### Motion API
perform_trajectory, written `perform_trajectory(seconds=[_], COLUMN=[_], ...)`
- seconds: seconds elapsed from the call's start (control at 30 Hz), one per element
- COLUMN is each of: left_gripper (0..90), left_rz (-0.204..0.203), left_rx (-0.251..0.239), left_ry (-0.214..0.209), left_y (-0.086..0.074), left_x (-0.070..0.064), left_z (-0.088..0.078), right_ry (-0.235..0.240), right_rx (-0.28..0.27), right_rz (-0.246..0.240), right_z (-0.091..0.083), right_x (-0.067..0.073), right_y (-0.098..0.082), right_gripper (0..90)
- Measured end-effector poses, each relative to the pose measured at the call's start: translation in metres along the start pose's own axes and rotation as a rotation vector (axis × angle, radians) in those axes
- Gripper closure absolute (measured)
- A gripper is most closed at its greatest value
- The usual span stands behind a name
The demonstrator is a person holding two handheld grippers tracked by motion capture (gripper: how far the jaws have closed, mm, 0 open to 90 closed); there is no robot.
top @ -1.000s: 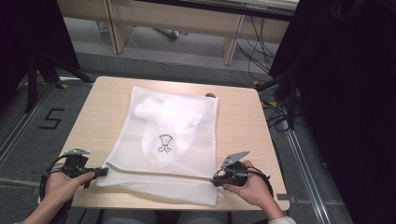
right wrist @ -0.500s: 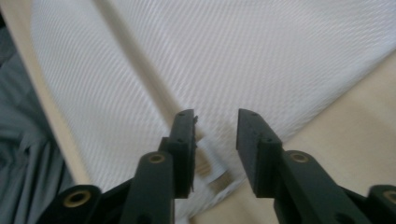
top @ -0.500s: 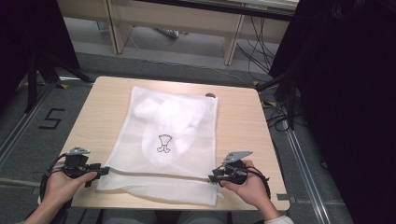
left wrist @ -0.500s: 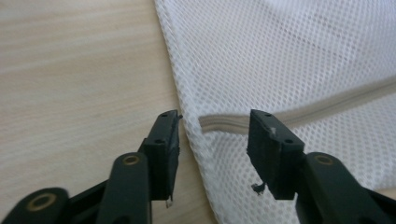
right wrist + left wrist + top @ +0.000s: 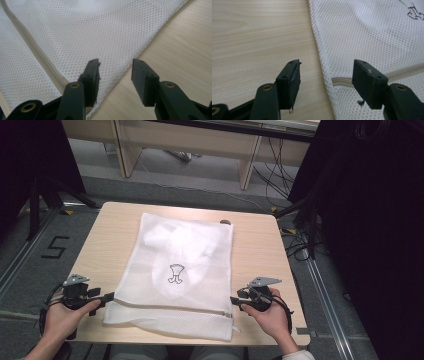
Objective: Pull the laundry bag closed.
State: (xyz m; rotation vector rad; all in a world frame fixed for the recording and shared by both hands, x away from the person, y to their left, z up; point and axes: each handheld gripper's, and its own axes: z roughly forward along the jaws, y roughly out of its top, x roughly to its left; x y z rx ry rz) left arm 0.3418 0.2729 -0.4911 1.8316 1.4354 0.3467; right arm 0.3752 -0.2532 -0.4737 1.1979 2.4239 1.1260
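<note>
bag: white mesh laundry bag [image 5: 182,270] lies flat on the wooden counter [image 5: 257,247], roughly centred, near edge close to the person's side
bag contents: white fabric inside, with a small dark printed mark [image 5: 175,273] showing through the mesh
zipper: beige zipper [image 5: 170,307] runs across the bag near its front edge, side to side
left tool: left tool [image 5: 107,296] sits at the bag's front-left corner, held by the left hand [image 5: 65,315]; jaws spread, nothing between them
left tool detail: in the left gripper view the bag's side edge and the zipper end [image 5: 340,81] lie in the gap between the jaws, not clamped
right tool: right tool [image 5: 234,301] sits at the front-right corner, held by the right hand [image 5: 272,317]; jaws spread, gripping nothing
right tool detail: right gripper view has the bag edge [image 5: 140,53] running between the jaws, zipper off to one side
floor: a "5" marking [image 5: 55,247] left of the counter, cables [image 5: 280,170] beyond it
</note>
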Motion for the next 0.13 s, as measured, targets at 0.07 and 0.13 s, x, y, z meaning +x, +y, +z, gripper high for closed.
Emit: perform_trajectory(seconds=[0.07,0.13], left_gripper=[39.2,39.8], left_rz=[0.009,0.015], left_rx=[0.004,0.003], left_ry=[-0.008,-0.012], left_y=[0.0004,0.0007], left_x=[-0.0001,0.0], left_z=[-0.0003,-0.0009], right_ry=[0.0,0.001], right_rx=[0.029,-0.002], right_rz=[0.007,0.022], right_z=[-0.0029,-0.0014], right_x=[-0.0005,-0.0009], right_y=[0.001,0.0001], right_gripper=[58.4,58.4])
